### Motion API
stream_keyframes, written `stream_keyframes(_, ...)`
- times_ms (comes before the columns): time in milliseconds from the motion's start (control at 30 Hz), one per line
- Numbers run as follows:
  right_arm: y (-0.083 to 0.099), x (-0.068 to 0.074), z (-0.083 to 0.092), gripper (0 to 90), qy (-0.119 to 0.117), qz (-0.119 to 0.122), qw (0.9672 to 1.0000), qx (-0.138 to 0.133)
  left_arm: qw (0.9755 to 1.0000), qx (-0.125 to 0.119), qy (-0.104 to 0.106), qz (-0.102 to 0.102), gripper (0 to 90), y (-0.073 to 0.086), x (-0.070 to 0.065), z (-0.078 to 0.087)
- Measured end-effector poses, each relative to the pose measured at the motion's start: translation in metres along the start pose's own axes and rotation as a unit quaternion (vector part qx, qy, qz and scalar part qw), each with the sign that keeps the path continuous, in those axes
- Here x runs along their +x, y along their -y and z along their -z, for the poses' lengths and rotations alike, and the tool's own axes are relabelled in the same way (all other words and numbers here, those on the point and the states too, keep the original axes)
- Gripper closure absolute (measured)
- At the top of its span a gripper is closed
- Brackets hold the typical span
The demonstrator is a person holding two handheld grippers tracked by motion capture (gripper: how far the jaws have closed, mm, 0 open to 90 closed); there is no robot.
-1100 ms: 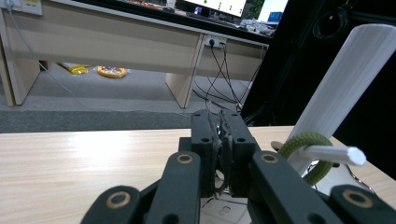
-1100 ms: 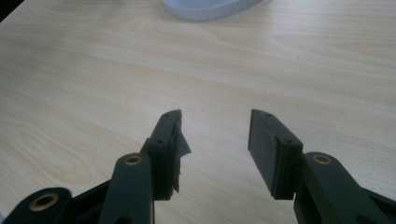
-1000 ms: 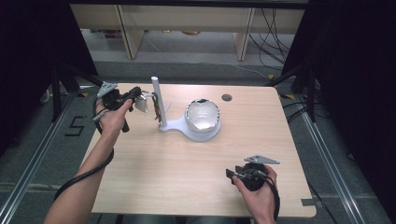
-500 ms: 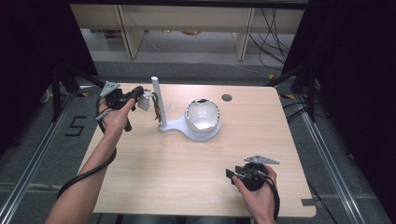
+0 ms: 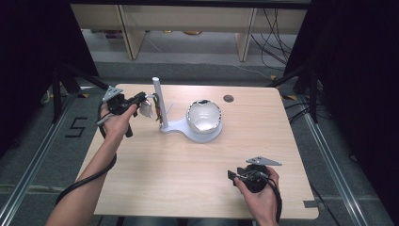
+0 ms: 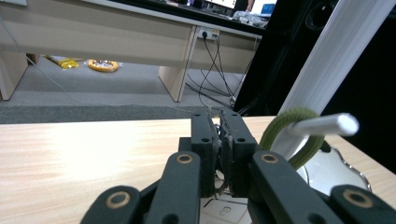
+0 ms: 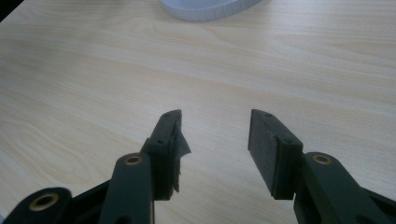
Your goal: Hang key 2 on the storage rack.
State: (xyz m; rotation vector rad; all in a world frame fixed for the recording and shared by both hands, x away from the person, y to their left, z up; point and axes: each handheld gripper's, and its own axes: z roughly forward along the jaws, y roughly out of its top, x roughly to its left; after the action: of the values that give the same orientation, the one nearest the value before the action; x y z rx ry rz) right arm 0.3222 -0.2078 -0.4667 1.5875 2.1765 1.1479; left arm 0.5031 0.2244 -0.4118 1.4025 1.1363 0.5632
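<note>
A white stand [image 5: 188, 129] with an upright post [image 5: 158, 101] and a side peg [image 6: 322, 125] rests on the wooden table [image 5: 188, 169]. A green ring [image 6: 289, 135] hangs on that peg. A shiny silver bowl [image 5: 203, 116] sits on the stand's base. My left gripper [image 5: 140, 99] is just left of the post with its jaws pressed together [image 6: 219, 140]; a small whitish piece [image 5: 145, 110] hangs at its tips, and what it is I cannot tell. My right gripper [image 5: 232, 175] rests low at the front right, open [image 7: 215, 140] with bare table between its jaws.
A dark round hole [image 5: 228, 98] sits in the table's far right part. Beyond the far edge are wooden shelf legs [image 5: 244, 40] and cables [image 5: 275, 28] on the floor. Black frames stand at both sides.
My left gripper has shifted a little to the right, closer to the post, with the whitish piece moving along. The right gripper has stayed put.
</note>
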Motion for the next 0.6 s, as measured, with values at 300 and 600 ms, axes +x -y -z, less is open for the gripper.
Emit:
stream_keyframes(300, 0.0, 0.0, 0.0, 55.1, 0.0, 0.0, 1.0, 0.0, 0.9996, 0.027, 0.0, -0.01, 84.3, 0.008, 0.001, 0.003)
stream_keyframes(600, 0.001, 0.0, -0.001, 55.1, 0.006, 0.0, 1.0, 0.0, 0.9982, 0.052, 0.002, -0.029, 84.2, 0.016, -0.002, 0.002)
